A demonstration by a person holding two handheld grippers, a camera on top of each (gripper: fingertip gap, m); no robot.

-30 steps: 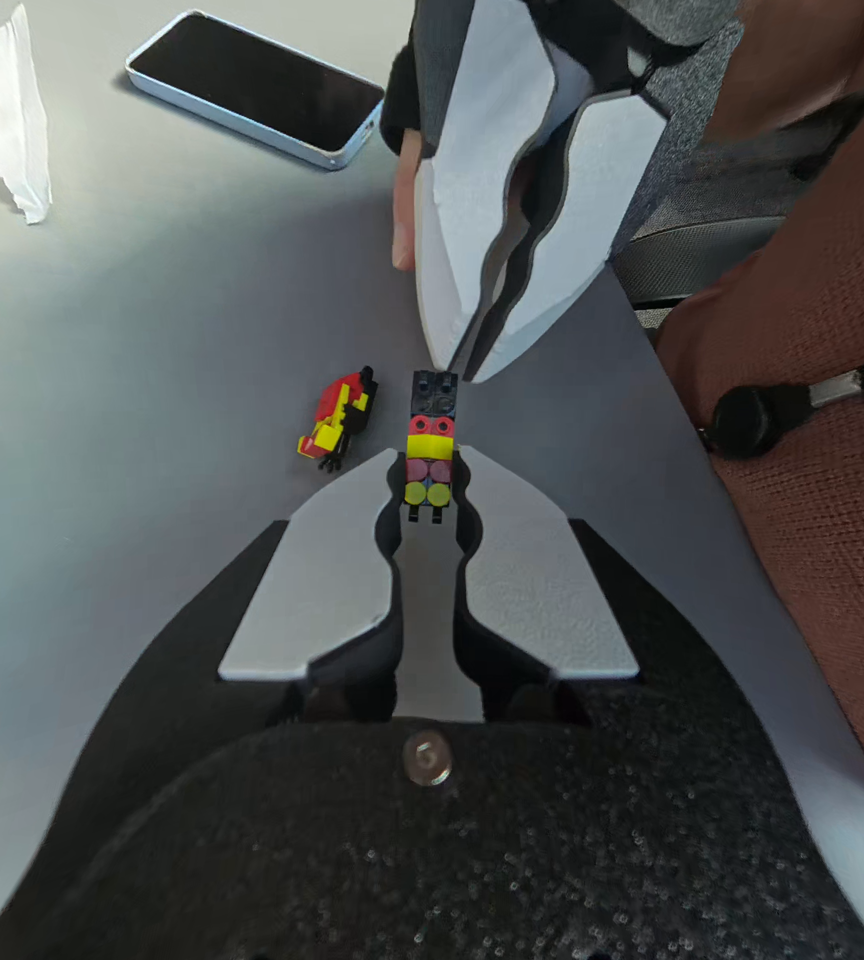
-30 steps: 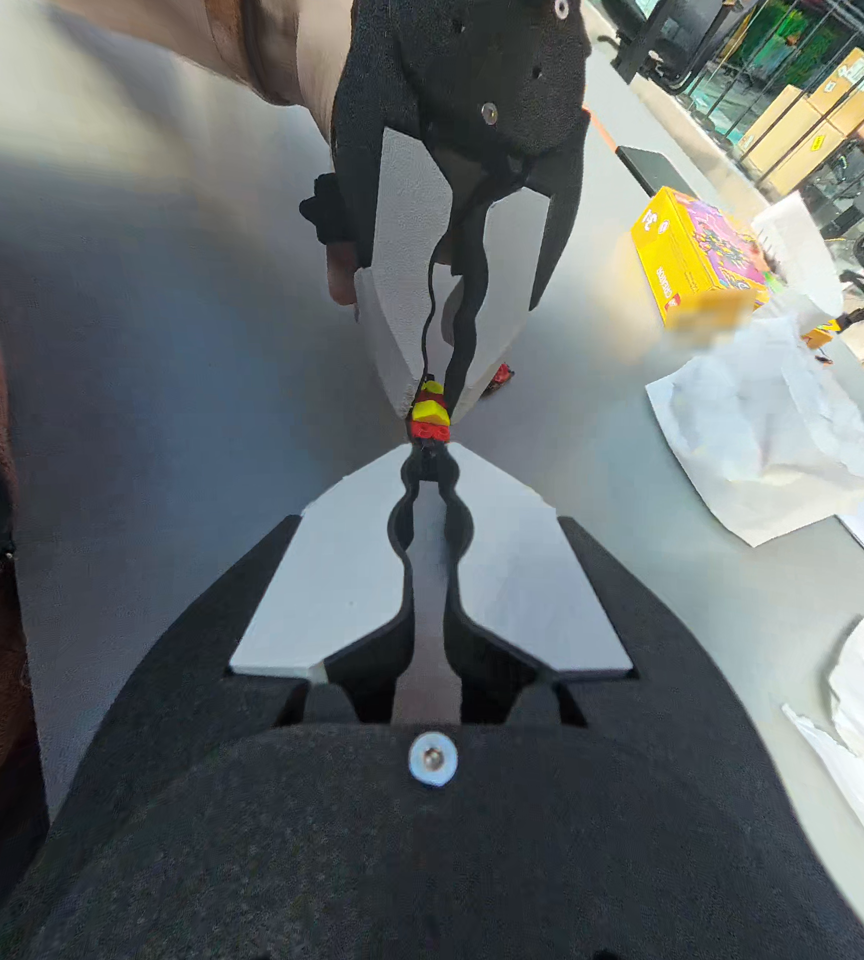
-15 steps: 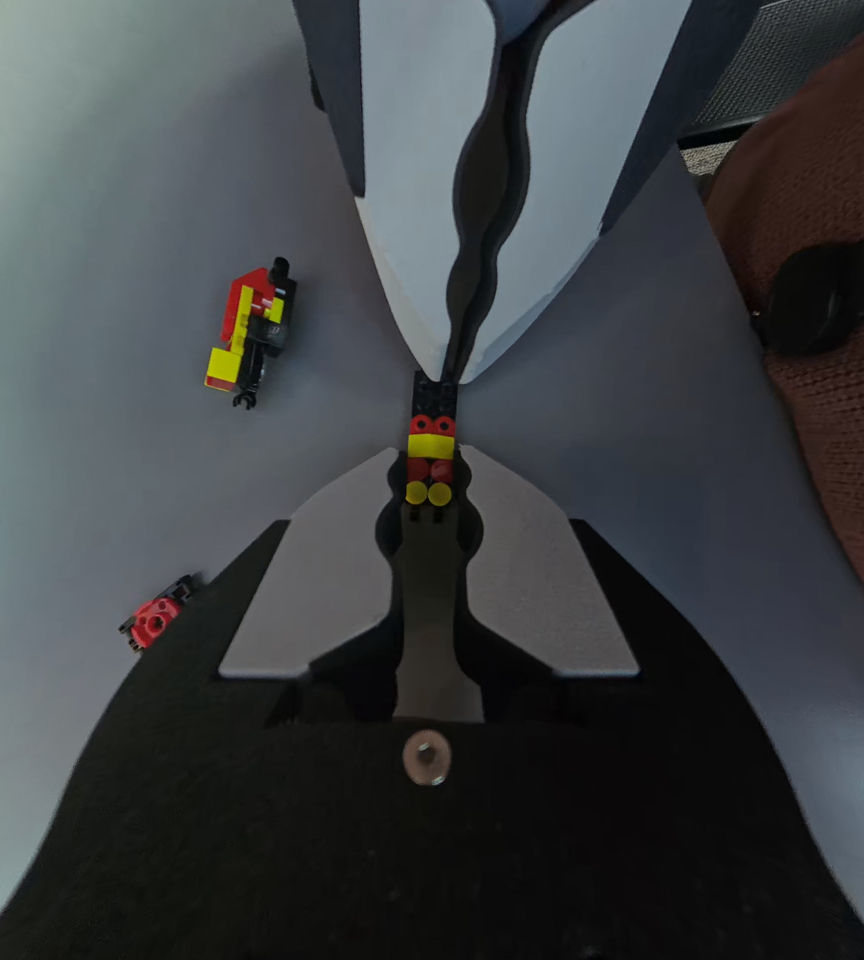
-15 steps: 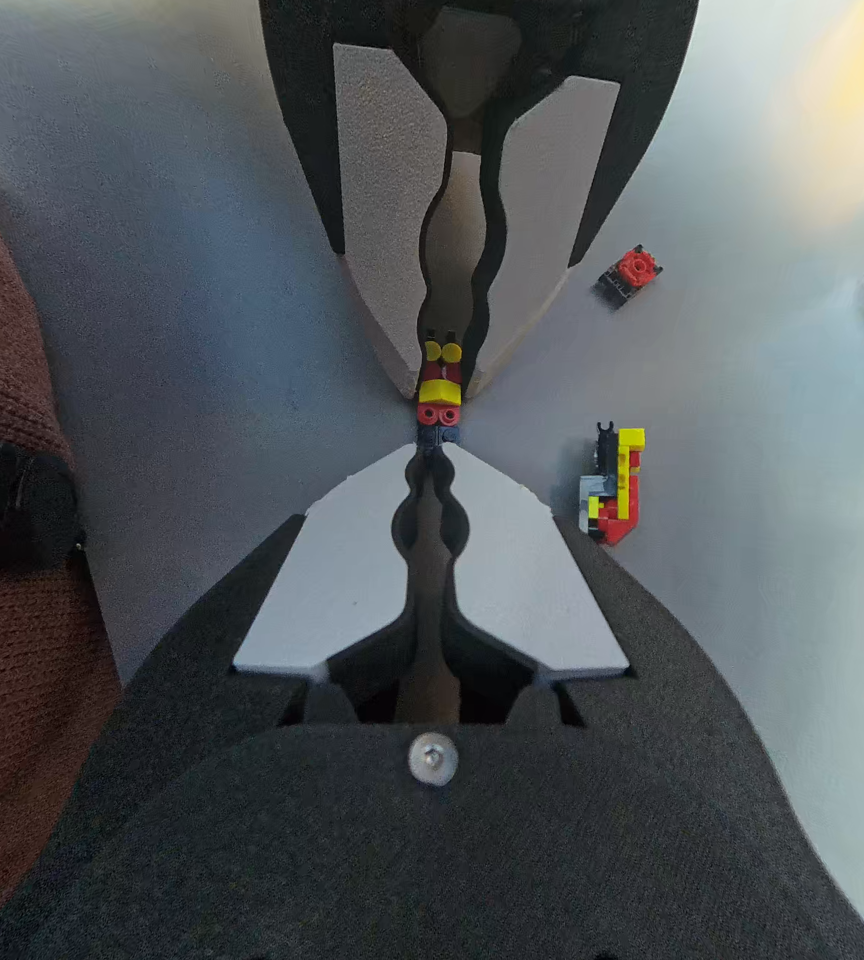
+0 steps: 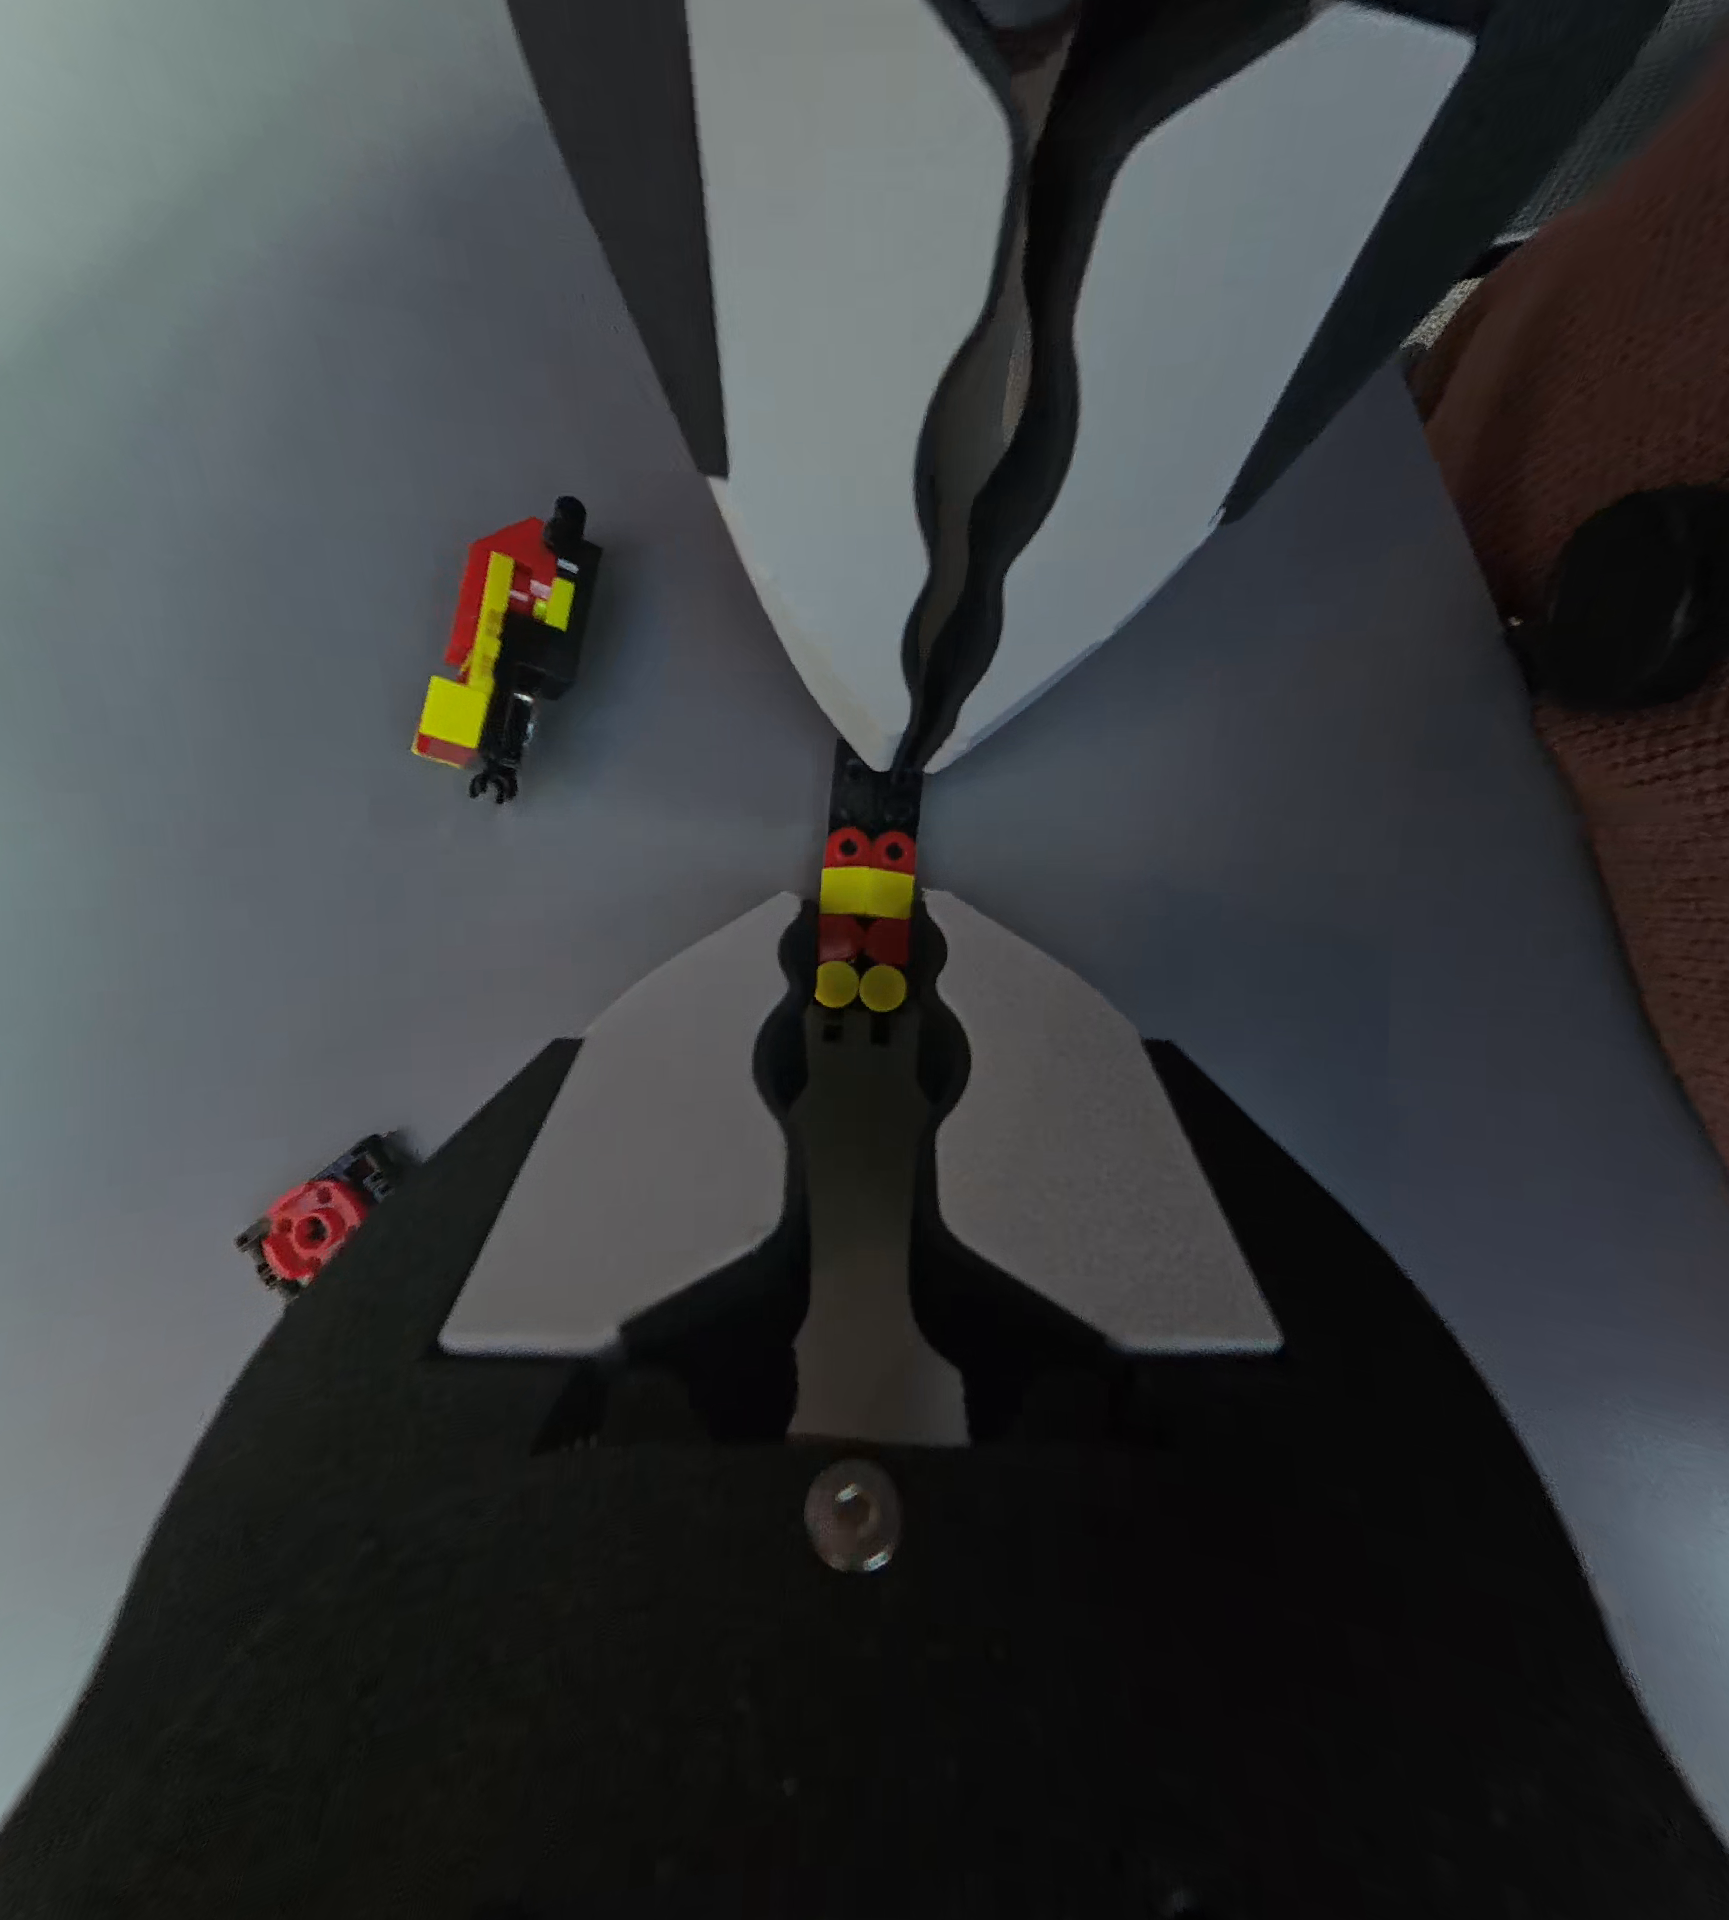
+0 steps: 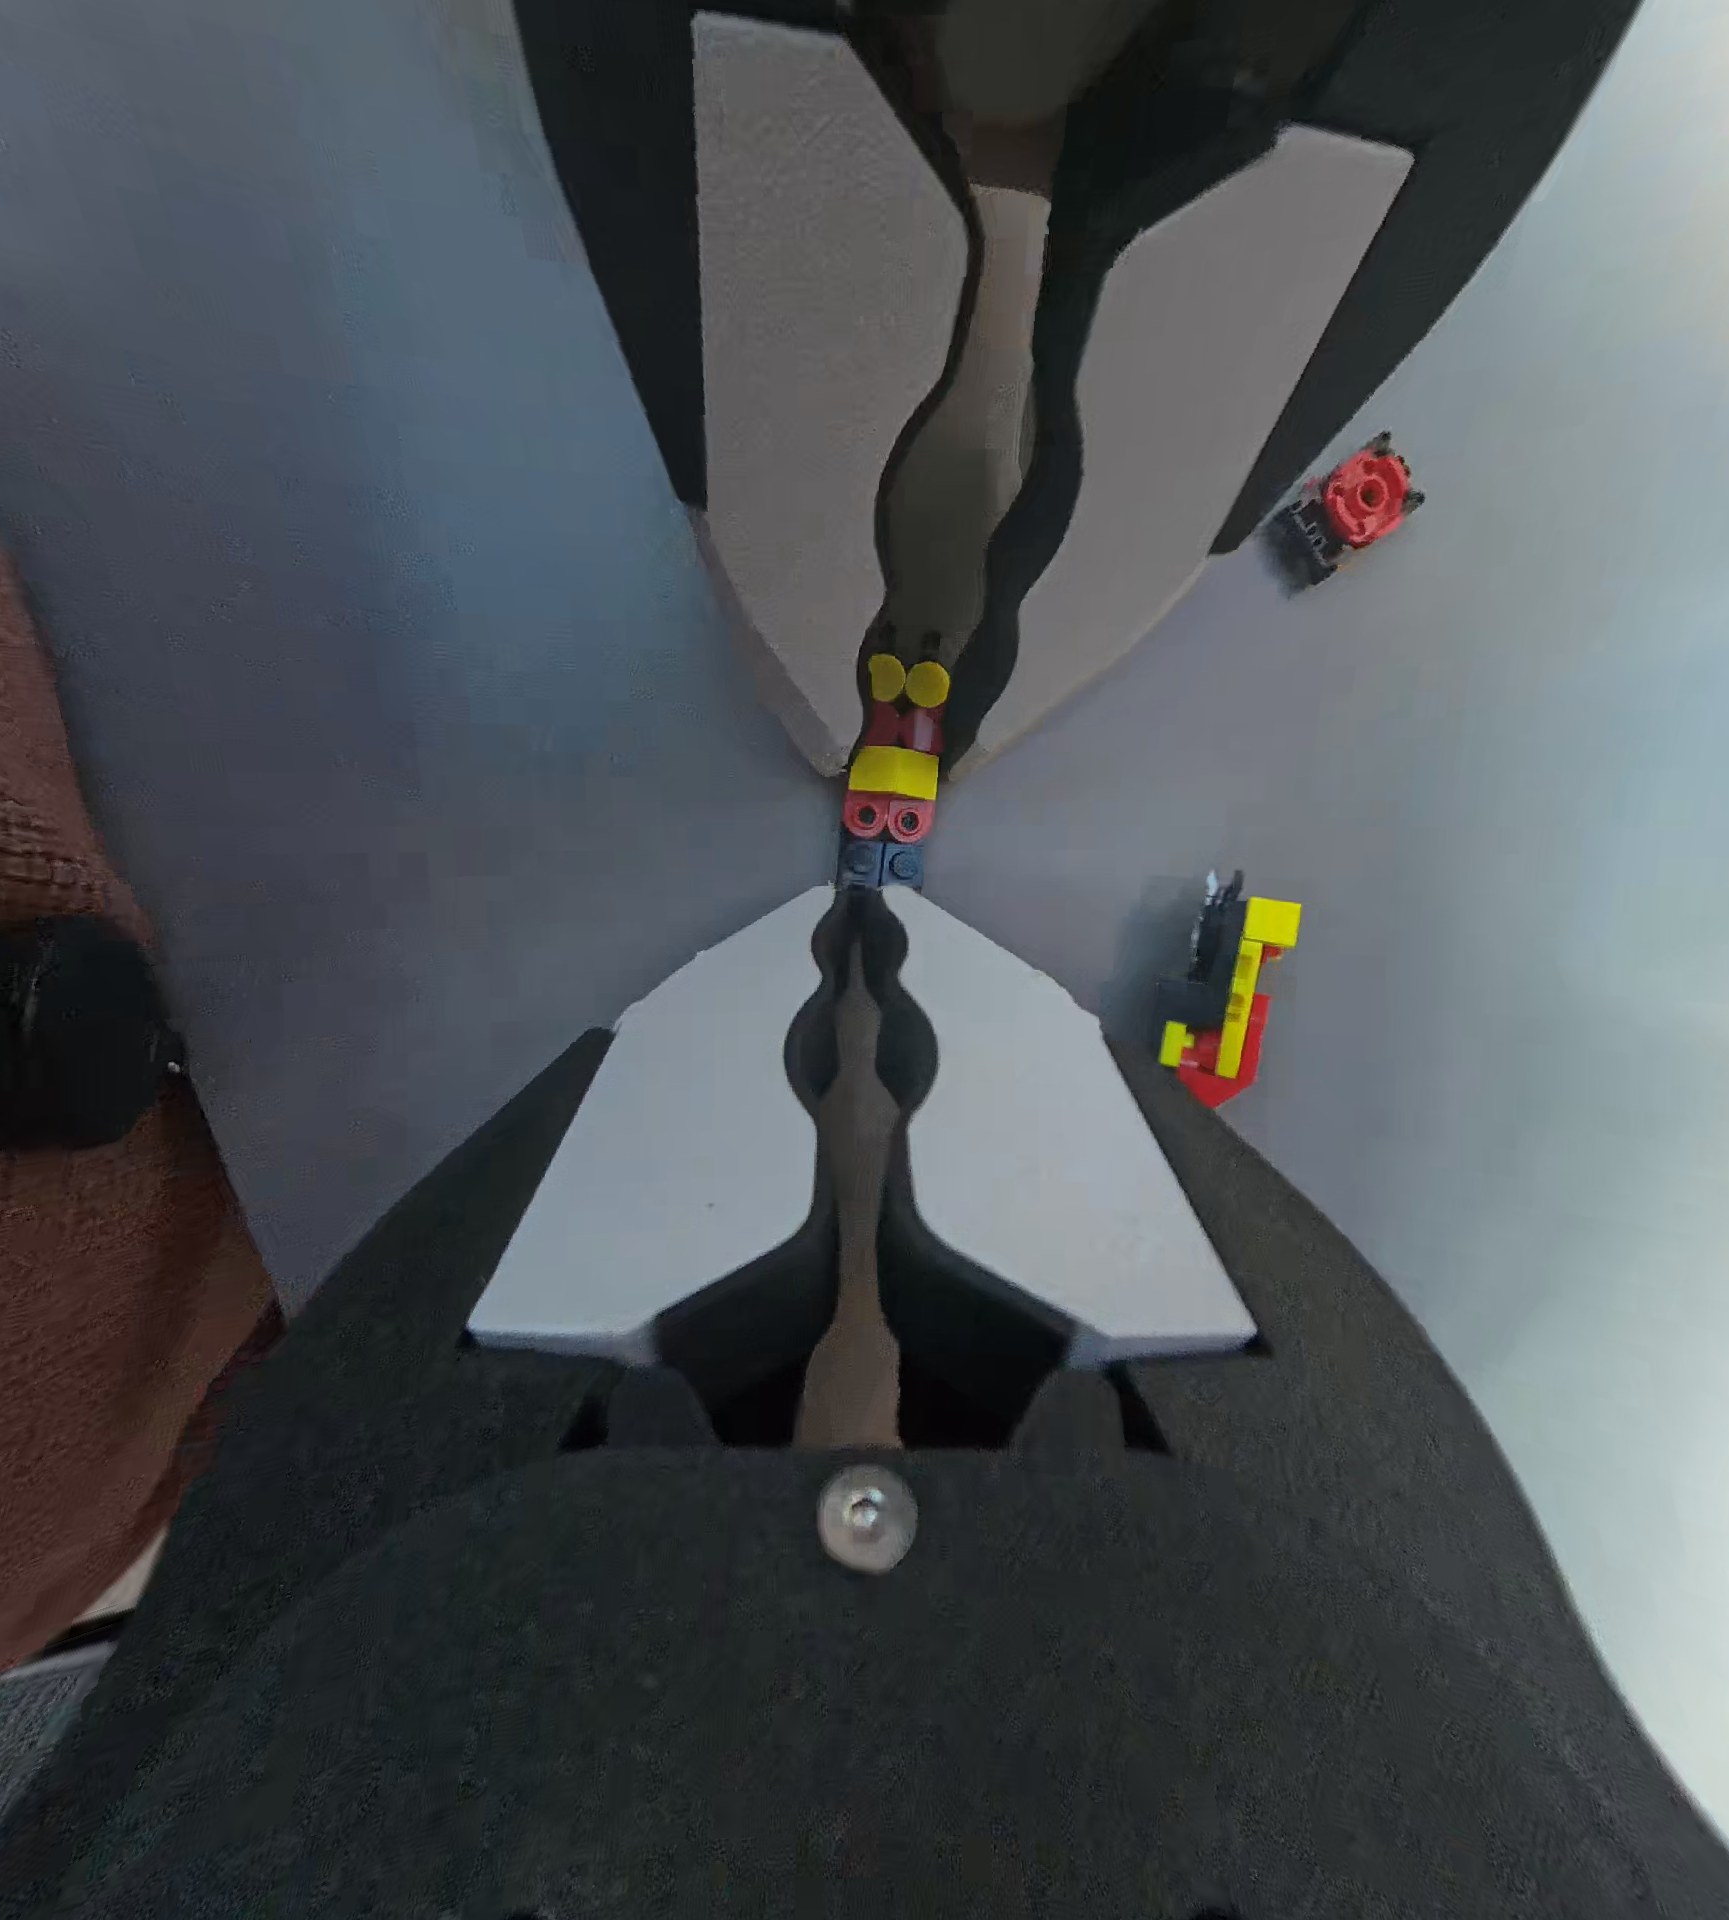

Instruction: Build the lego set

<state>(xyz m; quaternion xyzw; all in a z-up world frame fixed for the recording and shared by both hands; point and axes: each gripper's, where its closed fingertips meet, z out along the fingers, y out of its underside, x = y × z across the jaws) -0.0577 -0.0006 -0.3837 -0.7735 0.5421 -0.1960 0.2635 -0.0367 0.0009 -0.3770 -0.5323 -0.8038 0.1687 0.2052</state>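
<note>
Left wrist view: your left gripper (image 5: 865,935) clamps the narrow red-yellow-black brick strip (image 5: 868,904) above the grey desk (image 5: 216,312); right gripper (image 6: 865,904) pinches its black end. Twisting could snap studs apart.

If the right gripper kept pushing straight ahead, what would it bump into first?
The right gripper already pinches the black end of the lego strip. Straight beyond it are the left gripper's tips, clamping the other end.
</note>
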